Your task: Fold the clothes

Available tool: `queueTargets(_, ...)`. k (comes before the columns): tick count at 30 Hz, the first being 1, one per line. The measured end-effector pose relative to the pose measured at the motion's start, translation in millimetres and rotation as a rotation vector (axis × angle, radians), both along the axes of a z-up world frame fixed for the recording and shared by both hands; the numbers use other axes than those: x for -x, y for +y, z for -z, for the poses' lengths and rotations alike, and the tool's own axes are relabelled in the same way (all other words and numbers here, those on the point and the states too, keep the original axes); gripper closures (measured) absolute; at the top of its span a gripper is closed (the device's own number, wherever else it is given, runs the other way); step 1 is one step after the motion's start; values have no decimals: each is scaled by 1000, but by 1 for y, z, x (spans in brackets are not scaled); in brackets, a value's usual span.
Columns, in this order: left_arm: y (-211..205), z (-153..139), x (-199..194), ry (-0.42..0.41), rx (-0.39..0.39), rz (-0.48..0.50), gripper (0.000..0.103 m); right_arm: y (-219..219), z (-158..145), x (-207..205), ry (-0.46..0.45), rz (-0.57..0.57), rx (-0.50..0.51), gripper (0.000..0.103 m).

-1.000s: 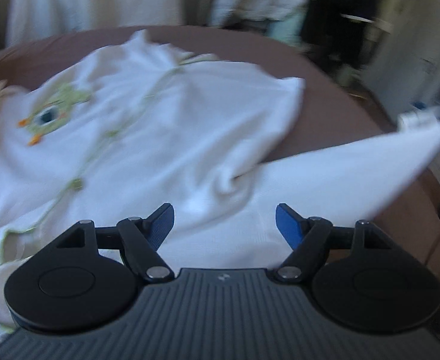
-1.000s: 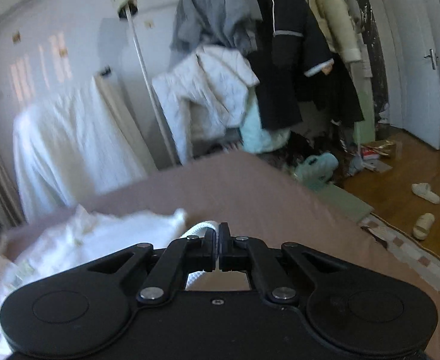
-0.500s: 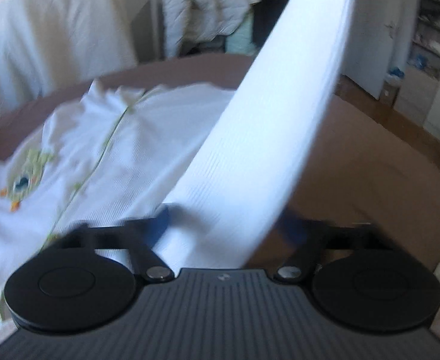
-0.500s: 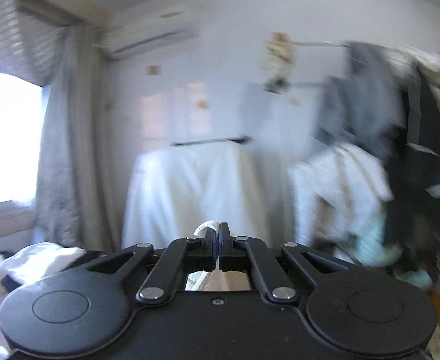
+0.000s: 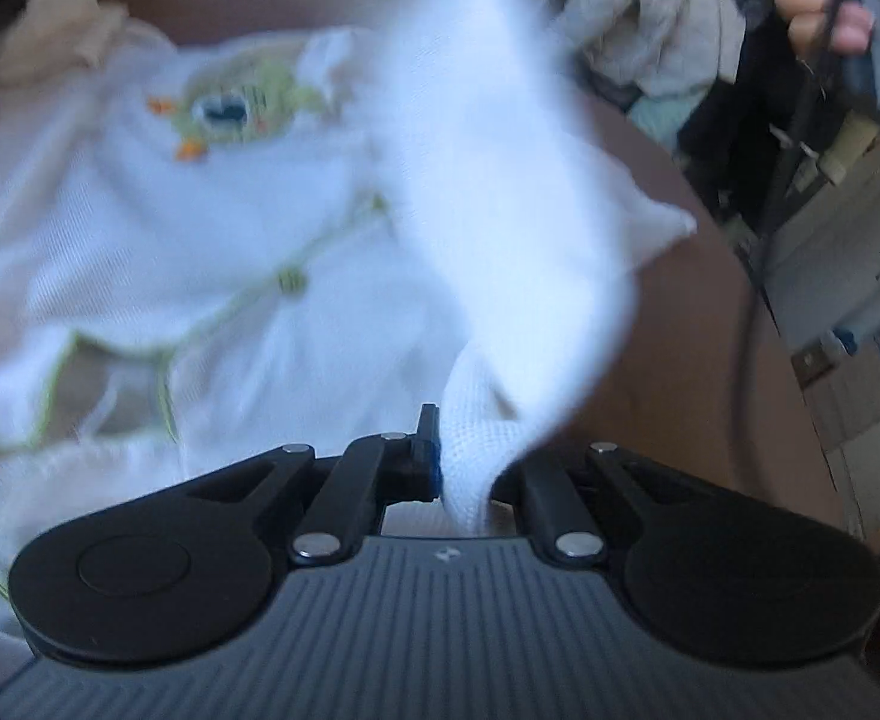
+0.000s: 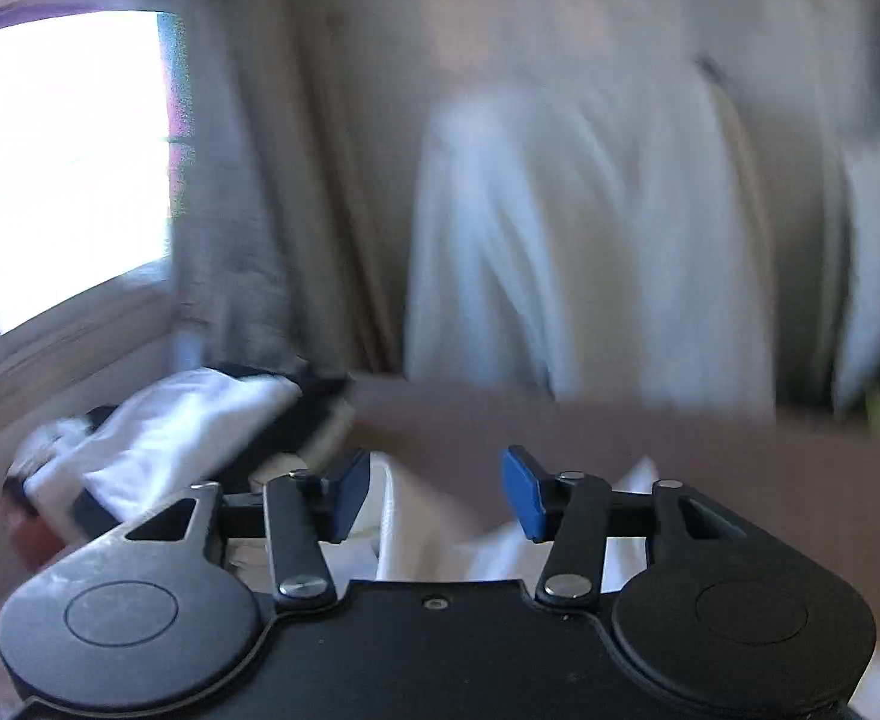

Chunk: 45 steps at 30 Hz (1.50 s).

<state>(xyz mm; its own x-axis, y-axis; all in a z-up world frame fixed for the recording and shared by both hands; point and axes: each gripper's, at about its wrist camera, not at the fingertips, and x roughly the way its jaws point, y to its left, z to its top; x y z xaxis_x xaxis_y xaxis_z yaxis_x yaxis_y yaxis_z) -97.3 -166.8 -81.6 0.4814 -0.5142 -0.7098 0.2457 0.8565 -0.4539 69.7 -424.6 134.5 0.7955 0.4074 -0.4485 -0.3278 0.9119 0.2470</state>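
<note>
A white knit cardigan (image 5: 158, 228) with green trim and a green embroidered patch lies spread on the brown bed (image 5: 698, 360). Its white sleeve (image 5: 500, 192) rises from the body and bunches between the fingers of my left gripper (image 5: 464, 468), which is shut on it. In the right wrist view my right gripper (image 6: 434, 492) stands open, blue pads apart, just above a fold of the white cardigan (image 6: 416, 534) on the brown bed (image 6: 740, 462). Nothing is between its fingers.
A person's hand (image 5: 824, 6) holds the other gripper's handle at the upper right. A heap of white and dark clothes (image 6: 170, 426) lies left of the right gripper. A window (image 6: 56, 168), grey curtain (image 6: 242, 210) and hanging white cloth (image 6: 560, 228) stand behind the bed.
My left gripper was open a second ago and has shut on the sleeve. My right gripper, shut on white fabric before, has swung left, come down over the bed and opened, letting the fabric go.
</note>
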Motion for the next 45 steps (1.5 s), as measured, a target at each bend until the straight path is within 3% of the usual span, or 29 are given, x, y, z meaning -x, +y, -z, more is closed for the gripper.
queueTargets(8, -4, 17, -11, 25, 46, 12, 96, -111, 120, 58, 265, 212, -49, 48)
queueTargets(10, -4, 18, -14, 28, 56, 9, 89, -144, 146, 72, 322, 281, -63, 48)
queueTargets(14, -7, 20, -23, 40, 46, 5, 82, -204, 190, 70, 420, 438, -174, 46)
queueTargets(15, -9, 20, -26, 42, 37, 6, 75, -216, 201, 69, 437, 474, -210, 45)
queueTargets(17, -11, 18, -29, 39, 23, 4, 72, -238, 221, 64, 443, 550, -297, 37)
queueTargets(18, -12, 16, -30, 32, 21, 1, 77, -247, 229, 59, 435, 583, -326, 31)
queueTargets(19, -11, 12, -30, 24, 22, -3, 96, -254, 237, 52, 416, 609, -339, 26)
queueTargets(20, -11, 9, -30, 10, 23, -7, 98, -261, 244, 45, 398, 635, -353, 26)
queueTargets(21, -12, 3, -29, -9, 21, -14, 99, -266, 247, 37, 368, 658, -344, 27)
queueTargets(22, -12, -3, -27, -25, 27, -20, 99, -268, 245, 28, 327, 677, -314, 39)
queueTargets(23, -11, -11, -24, -36, 41, -27, 99, -269, 241, 17, 304, 691, -264, 66)
queueTargets(24, -11, -19, -20, -41, 69, -29, 99, -268, 232, 4, 302, 688, -185, 99)
queueTargets(25, -10, -27, -15, -38, 111, -27, 99, -265, 218, -2, 261, 675, -101, 99)
queueTargets(27, -10, -44, -1, -44, 185, 0, 99, -260, 183, 1, 96, 652, 44, 101)
queueTargets(29, -16, -58, 15, -43, 234, 47, 99, -266, 157, 21, -3, 675, 78, 102)
queueTargets(31, -27, -60, 28, -21, 233, 86, 99, -276, 146, 48, -46, 706, 77, 102)
queueTargets(34, -46, -50, 37, 14, 169, 121, 99, -292, 176, 75, 55, 740, 63, 102)
queueTargets(37, -57, -28, 27, 90, 114, 106, 99, -297, 231, 85, 233, 752, 173, 101)
queueTargets(39, -60, -25, 23, 107, 87, 110, 98, -298, 247, 88, 275, 738, 185, 101)
queueTargets(41, -63, -26, 20, 111, 62, 121, 94, -300, 239, 91, 257, 752, 157, 83)
queueTargets(43, -63, -30, 17, 101, 44, 131, 73, -303, 219, 88, 253, 795, 129, 58)
queueTargets(45, -53, -44, 16, 50, 53, 135, 60, -303, 196, 85, 205, 848, 128, 57)
